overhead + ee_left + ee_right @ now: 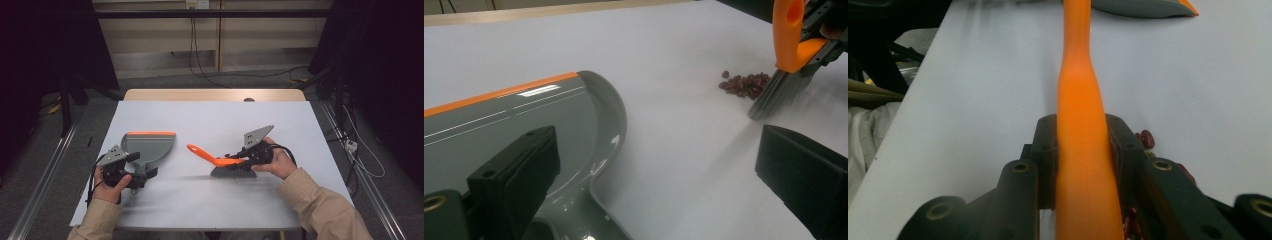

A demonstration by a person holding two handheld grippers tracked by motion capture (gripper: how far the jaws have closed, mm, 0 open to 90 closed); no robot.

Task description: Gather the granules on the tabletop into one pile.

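A grey dustpan [149, 145] [514, 120] [1143, 6] with an orange front lip lies flat at the left of the white-covered table [210, 120]. My left gripper [141, 165] [659, 150] straddles its handle with the jaws wide apart, so it is open. My right gripper [239, 157] [1082, 145] is shut on the orange handle of a hand brush [231, 171] [784, 85] [1080, 100]. The brush's grey bristles rest on the table. A small heap of dark red beans [746, 85] [1146, 138] lies against the bristles on the dustpan side.
Bare white surface separates the dustpan and the brush. A wooden table edge [215, 95] shows beyond the white cover. Cables [200, 65] run across the floor behind, and dark stands flank both sides.
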